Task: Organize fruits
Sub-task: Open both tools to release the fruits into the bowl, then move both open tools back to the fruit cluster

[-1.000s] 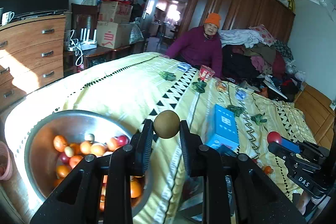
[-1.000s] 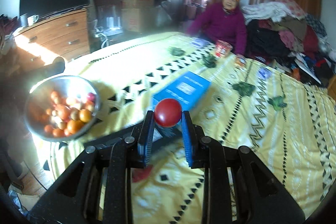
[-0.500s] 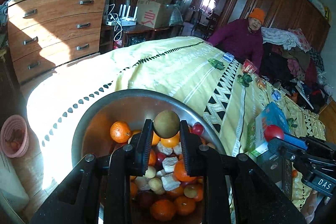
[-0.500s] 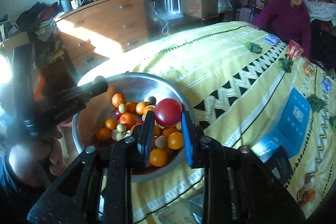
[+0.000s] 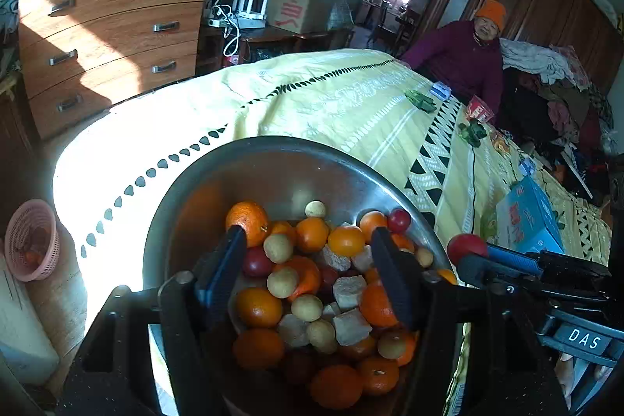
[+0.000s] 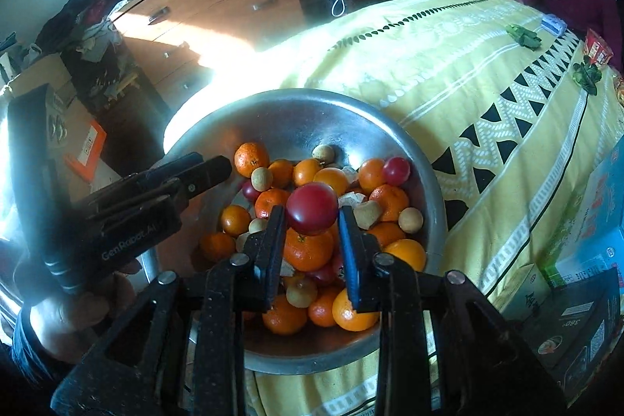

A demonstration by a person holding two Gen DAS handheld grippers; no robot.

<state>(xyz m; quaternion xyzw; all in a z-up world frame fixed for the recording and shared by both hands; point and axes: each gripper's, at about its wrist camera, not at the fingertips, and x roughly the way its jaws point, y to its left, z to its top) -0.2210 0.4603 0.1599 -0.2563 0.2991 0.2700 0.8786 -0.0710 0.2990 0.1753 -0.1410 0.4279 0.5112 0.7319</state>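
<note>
Right claw (image 6: 311, 219) pinches a red fruit (image 6: 312, 207) over the bowl (image 6: 425, 162); only left-wrist view shows left claw (image 5: 308, 260) spread, empty.

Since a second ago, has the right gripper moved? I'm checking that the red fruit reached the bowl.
Yes. The right gripper, holding the red fruit, went from over the bedspread to above the bowl.
</note>
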